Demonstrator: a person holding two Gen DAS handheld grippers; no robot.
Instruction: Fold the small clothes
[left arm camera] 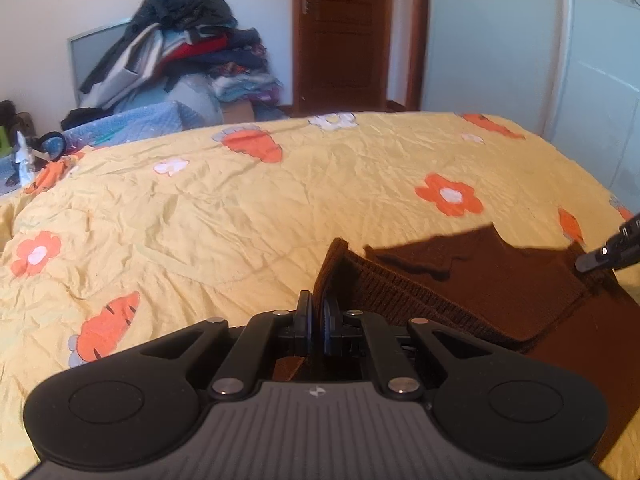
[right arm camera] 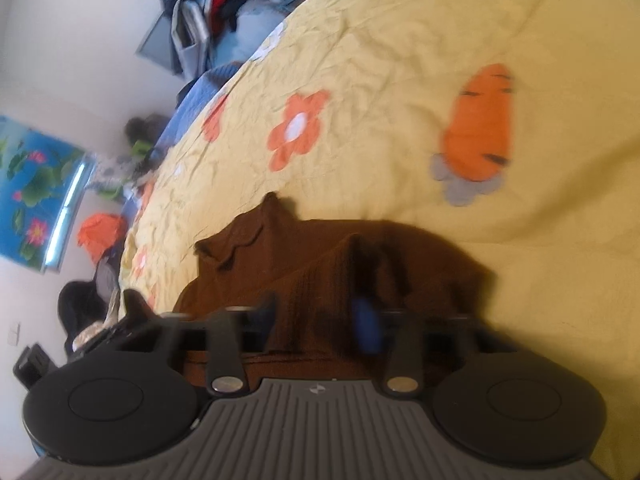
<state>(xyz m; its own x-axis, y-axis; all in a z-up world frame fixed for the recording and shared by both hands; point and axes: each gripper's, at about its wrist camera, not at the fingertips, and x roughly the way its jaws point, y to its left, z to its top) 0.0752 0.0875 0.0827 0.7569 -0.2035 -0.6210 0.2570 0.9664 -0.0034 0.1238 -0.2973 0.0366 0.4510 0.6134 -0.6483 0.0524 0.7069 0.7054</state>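
A brown knitted garment [left arm camera: 472, 280] lies on the yellow bedspread [left arm camera: 260, 208], lifted at its near edge. My left gripper [left arm camera: 318, 312] is shut on the garment's ribbed edge and holds it up. In the right wrist view the same brown garment [right arm camera: 320, 256] bunches up between the fingers of my right gripper [right arm camera: 316, 312]; the jaws stand wide apart, with cloth draped between them. The view is blurred. The right gripper's tip [left arm camera: 608, 252] shows at the garment's far right corner in the left wrist view.
The yellow bedspread with orange carrots and flowers [right arm camera: 400, 100] covers the bed. A pile of clothes [left arm camera: 188, 44] stands beyond the bed's far left corner, by a brown door [left arm camera: 340, 32]. A white wardrobe [left arm camera: 520, 60] is at the right.
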